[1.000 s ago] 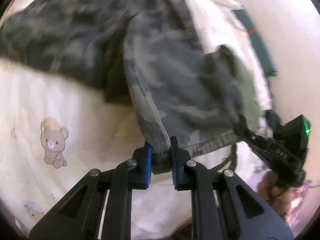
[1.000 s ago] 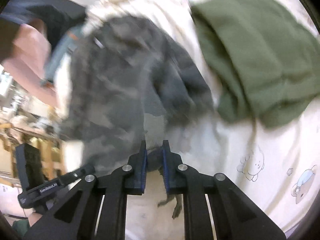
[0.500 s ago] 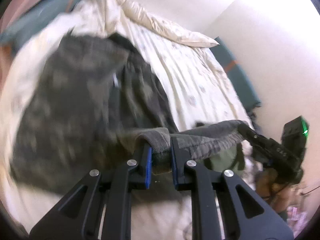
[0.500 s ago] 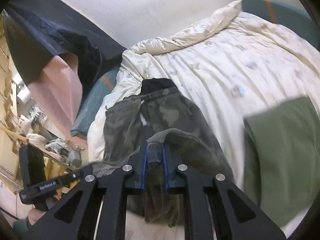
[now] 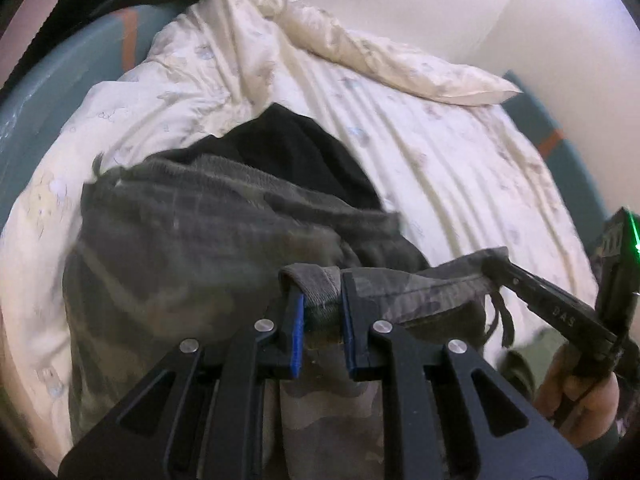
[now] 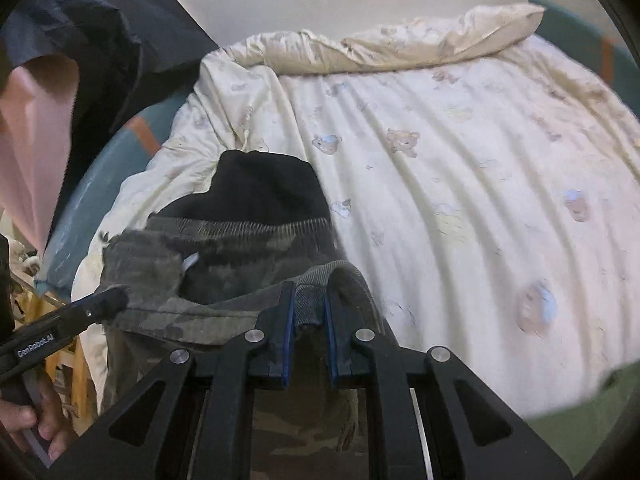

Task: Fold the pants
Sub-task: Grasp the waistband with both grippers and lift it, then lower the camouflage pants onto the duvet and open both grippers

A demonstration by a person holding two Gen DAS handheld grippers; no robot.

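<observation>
Both jaws are nearly closed on cloth: the left gripper (image 5: 322,330) pinches one corner of the pants' (image 5: 192,248) hem, the right gripper (image 6: 308,338) the other, the edge stretched between them. The pants lie on the quilt (image 6: 460,184), waistband far, seemingly over a black garment (image 6: 260,188). A green cloth (image 6: 592,408) lies near right.

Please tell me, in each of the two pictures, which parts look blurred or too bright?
Left wrist view: the camouflage pants are smeared by motion, the wall at the upper right is washed out, and the left gripper stays sharp. Right wrist view: the green cloth and the bear prints nearby are blurred; edges bend from the fisheye.
</observation>
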